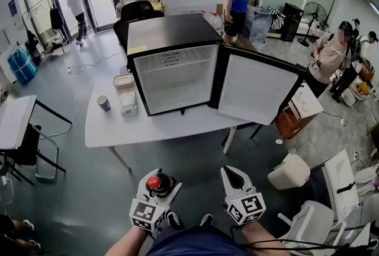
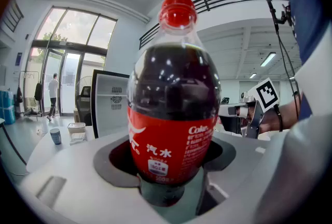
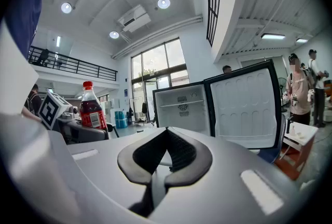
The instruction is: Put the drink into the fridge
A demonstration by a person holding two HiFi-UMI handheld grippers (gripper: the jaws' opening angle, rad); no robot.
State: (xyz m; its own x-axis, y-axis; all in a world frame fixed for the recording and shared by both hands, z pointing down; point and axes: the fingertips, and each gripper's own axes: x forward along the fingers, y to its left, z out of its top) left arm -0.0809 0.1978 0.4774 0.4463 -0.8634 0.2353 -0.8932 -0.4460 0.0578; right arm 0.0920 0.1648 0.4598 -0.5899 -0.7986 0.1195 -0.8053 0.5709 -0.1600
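Note:
A cola bottle [image 1: 159,182] with a red cap and red label stands upright between the jaws of my left gripper [image 1: 160,188], which is shut on its lower body. In the left gripper view the bottle [image 2: 174,114] fills the middle of the frame. My right gripper [image 1: 235,177] hangs beside it, shut and holding nothing; its view shows the pads [image 3: 179,153] meeting at the tip. The small black fridge [image 1: 172,32] stands on a white table [image 1: 148,125] ahead, its door [image 1: 257,90] swung wide to the right and its white inside bare. Both grippers are well short of the table.
On the table left of the fridge are a grey cup [image 1: 104,103] and two clear containers [image 1: 128,104]. A beige bin [image 1: 289,172] sits on the floor at the right, a white desk [image 1: 15,121] at the left. Several people stand behind and to the right.

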